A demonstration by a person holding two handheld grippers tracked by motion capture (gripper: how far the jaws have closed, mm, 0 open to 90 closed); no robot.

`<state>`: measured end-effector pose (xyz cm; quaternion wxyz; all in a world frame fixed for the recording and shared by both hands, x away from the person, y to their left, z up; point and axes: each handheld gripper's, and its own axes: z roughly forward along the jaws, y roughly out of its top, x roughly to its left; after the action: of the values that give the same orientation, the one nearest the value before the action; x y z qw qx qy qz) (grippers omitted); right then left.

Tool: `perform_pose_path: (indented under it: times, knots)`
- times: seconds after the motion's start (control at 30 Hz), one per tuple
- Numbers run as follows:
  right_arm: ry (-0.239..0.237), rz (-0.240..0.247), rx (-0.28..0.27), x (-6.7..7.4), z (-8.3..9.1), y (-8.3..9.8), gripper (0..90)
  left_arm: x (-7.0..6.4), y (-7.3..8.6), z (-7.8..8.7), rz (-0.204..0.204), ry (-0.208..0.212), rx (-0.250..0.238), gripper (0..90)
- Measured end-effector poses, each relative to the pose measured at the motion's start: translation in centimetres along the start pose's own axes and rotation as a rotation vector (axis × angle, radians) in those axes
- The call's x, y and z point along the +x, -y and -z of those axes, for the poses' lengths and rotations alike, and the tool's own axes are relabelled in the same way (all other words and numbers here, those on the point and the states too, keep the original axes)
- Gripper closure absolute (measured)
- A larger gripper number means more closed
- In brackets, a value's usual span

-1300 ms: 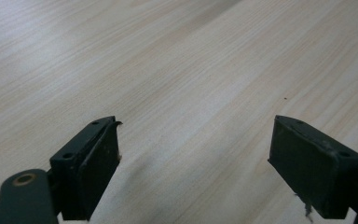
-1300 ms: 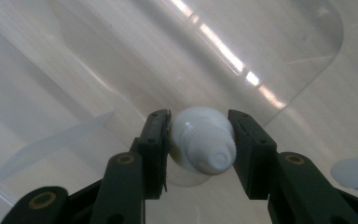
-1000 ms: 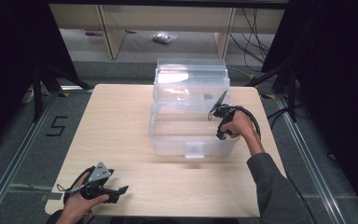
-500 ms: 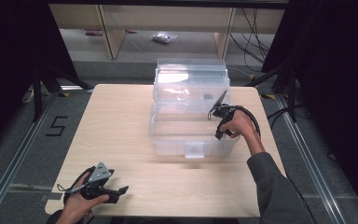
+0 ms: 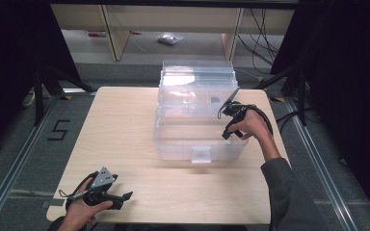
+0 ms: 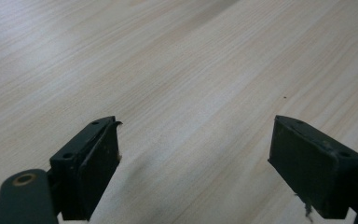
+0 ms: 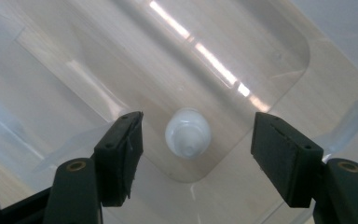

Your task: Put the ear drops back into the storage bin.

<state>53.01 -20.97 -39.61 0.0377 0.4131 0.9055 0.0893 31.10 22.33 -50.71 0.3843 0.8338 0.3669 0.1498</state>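
in the high view the clear box (image 5: pixel 197 120) at the frame's centre blurs what is inside, and the right gripper (image 5: pixel 227 137) hangs over its right end; its jaws are hard to see. the left gripper (image 5: pixel 125 196) rests lower left on the table (image 5: pixel 125 125).

left gripper view: jaws wide apart, nothing between.

right gripper view: the jaws have just been opening; the small white bottle (image 7: pixel 188 135) stands free between them on the box floor.

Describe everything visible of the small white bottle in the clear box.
The white bottle is small, opaque and plastic-looking, seen from above: a rounded body with a narrower cap or neck at its centre. It appears to stand upright on the floor of the clear plastic box, near a rounded corner. It sits below and between the right gripper's open jaws, which do not touch it.
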Motion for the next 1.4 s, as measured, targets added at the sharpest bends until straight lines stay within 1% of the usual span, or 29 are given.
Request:
perform_pose_path:
  times: [0.1,0.13,0.2,0.23,0.27,0.3,0.37,0.4,0.43,0.47,0.53,0.6,0.63,0.67,0.7,0.9,0.93,0.97,1.0,1.03,1.07,1.13,1.17,1.2,1.27,1.3,1.33,1.37,1.4]
  knots:
    - [0.000,0.007,-0.016,0.1,0.3,0.1,33.7,0.0,0.0,0.0,0.000,-0.001,0.000,15.3]
    - [0.002,0.027,-0.027,0.0,0.4,0.2,33.4,0.0,0.0,0.0,0.000,0.000,-0.003,15.3]
    - [0.004,0.020,-0.032,0.1,0.6,0.3,32.8,0.0,0.0,0.0,0.001,0.000,0.000,15.3]
    - [0.006,0.029,-0.044,0.0,0.6,0.3,32.6,0.0,0.0,0.0,0.001,0.000,0.000,15.3]
    - [0.006,0.029,-0.044,0.0,0.6,0.3,32.6,0.0,0.0,0.0,0.000,-0.001,0.001,15.3]
    - [0.010,0.013,-0.051,0.1,0.9,0.4,31.8,0.0,0.0,0.0,0.001,0.000,-0.003,15.3]
    - [0.009,0.011,-0.056,0.2,1.0,0.5,31.9,0.0,0.0,0.0,0.001,0.000,-0.003,15.3]
    - [0.003,0.000,-0.054,0.3,1.3,0.6,31.7,0.0,0.0,0.0,0.001,-0.001,-0.003,15.3]
    - [0.002,0.010,-0.073,0.3,1.4,0.6,31.4,0.0,0.0,0.0,0.000,-0.001,-0.002,15.3]
    - [0.001,0.015,-0.076,0.3,1.5,0.7,30.7,0.0,0.0,0.0,0.000,-0.001,-0.002,15.3]
    - [-0.001,0.008,-0.081,0.3,1.6,0.7,30.0,0.0,0.0,0.0,0.000,-0.002,0.001,15.3]
    - [-0.007,-0.003,-0.102,0.3,2.0,0.9,28.8,0.0,0.0,0.0,0.004,-0.002,-0.002,15.3]
    - [-0.007,0.003,-0.106,0.3,2.1,0.9,27.8,0.0,0.0,0.0,0.006,-0.002,0.000,15.3]
    - [0.000,-0.009,-0.111,0.4,2.1,1.0,27.6,0.1,0.0,0.0,0.002,-0.004,0.002,15.3]
    - [-0.003,0.001,-0.117,0.3,2.2,1.0,27.6,0.1,0.0,0.0,0.004,-0.003,0.001,15.3]
    - [-0.012,-0.003,-0.128,0.6,2.3,1.2,27.6,0.0,0.0,0.0,0.001,-0.003,0.002,15.3]
    - [-0.011,0.015,-0.131,0.6,2.4,1.3,27.6,0.0,0.0,0.0,0.000,-0.002,0.000,15.3]
    - [-0.011,0.015,-0.131,0.6,2.4,1.3,27.6,0.0,0.0,0.0,0.000,-0.002,0.000,15.3]
    - [-0.007,-0.001,-0.134,0.8,2.5,1.4,27.6,0.2,0.0,0.0,-0.013,-0.011,0.011,15.3]
    - [-0.012,-0.002,-0.137,0.9,2.6,1.5,27.6,0.1,0.0,0.0,-0.009,-0.011,0.011,15.3]
    - [-0.011,0.007,-0.142,0.9,2.7,1.5,27.6,0.1,0.0,0.0,-0.012,-0.011,0.011,15.3]
    - [-0.012,0.013,-0.153,1.0,2.8,1.7,27.6,0.1,0.0,0.0,-0.010,-0.012,0.012,15.3]
    - [-0.014,0.007,-0.153,1.1,2.8,1.8,27.6,0.1,0.0,0.0,-0.010,-0.012,0.011,15.3]
    - [-0.013,0.015,-0.163,1.2,2.9,1.9,27.5,0.1,0.0,0.0,-0.011,-0.011,0.011,15.3]
    - [-0.022,-0.006,-0.161,1.4,3.0,2.1,27.3,0.0,0.0,0.0,0.001,-0.005,0.001,15.3]
    - [-0.018,0.009,-0.162,1.4,3.0,2.2,27.2,0.1,0.0,0.0,-0.008,-0.014,0.010,15.3]
    - [-0.015,0.014,-0.166,1.4,3.1,2.3,26.9,0.1,0.0,0.0,-0.008,-0.014,0.010,15.3]
    - [-0.015,0.014,-0.166,1.4,3.1,2.3,26.9,0.1,0.0,0.0,-0.014,-0.013,0.011,15.3]
    - [-0.014,0.004,-0.171,1.6,3.3,2.4,26.8,0.1,0.0,0.0,-0.010,-0.013,0.012,15.3]
